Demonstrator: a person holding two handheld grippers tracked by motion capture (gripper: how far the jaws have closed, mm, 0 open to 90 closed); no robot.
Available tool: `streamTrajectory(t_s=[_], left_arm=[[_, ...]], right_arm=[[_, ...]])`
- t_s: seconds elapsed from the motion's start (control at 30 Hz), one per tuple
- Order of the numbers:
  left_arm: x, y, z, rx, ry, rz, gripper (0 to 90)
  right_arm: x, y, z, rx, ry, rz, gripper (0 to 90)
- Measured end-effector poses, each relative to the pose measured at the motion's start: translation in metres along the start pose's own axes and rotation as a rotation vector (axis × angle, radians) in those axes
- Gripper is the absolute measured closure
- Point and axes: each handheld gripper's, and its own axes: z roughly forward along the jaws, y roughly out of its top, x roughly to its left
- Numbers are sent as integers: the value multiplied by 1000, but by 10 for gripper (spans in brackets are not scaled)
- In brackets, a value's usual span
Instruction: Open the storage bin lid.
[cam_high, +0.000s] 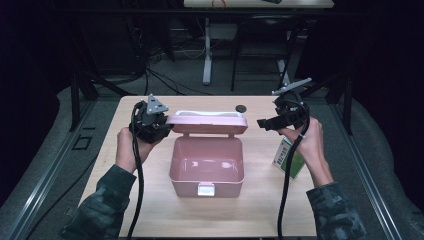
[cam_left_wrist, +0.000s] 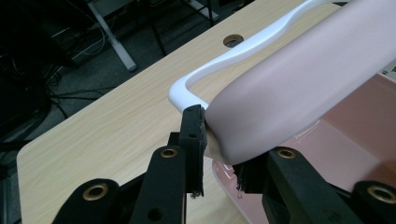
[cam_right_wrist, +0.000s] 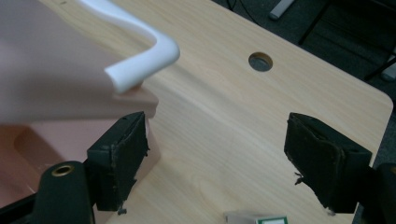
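A pink box (cam_high: 206, 167) stands open in the middle of the table, its inside bare. Its lid (cam_high: 207, 123) stands up at the back with a white handle (cam_high: 210, 113) on it. My left gripper (cam_high: 162, 125) is at the lid's left corner. In the left gripper view the gripper (cam_left_wrist: 222, 149) is shut on the lid (cam_left_wrist: 299, 88), just below the handle's bend (cam_left_wrist: 187, 88). My right gripper (cam_high: 262, 124) hovers by the lid's right end. In the right gripper view it (cam_right_wrist: 222, 149) stands open over bare wood, one pad (cam_right_wrist: 123, 140) close beside the lid's corner (cam_right_wrist: 51, 70).
A green and white carton (cam_high: 289, 159) lies on the table under the right hand, its top edge (cam_right_wrist: 257, 218) low in the right gripper view. A round cable hole (cam_high: 241, 108) sits behind the lid. Table legs and cables fill the dark floor beyond the far edge.
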Motion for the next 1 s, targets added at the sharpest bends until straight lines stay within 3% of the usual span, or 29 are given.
streamTrajectory(t_s=[0.23,0.6,0.87,1.0], left_arm=[[1,2,1,3,-3,-5,758],[2,5,2,20,1,-7,764],[4,7,3,28,-4,-5,768],[5,8,5,29,-1,-9,774]], right_arm=[[12,-28,0,13,19,-17,159],[51,-73,25,59,154,-54,117],[75,-83,33,19,243,-45,141],[86,-85,41,27,257,-55,154]])
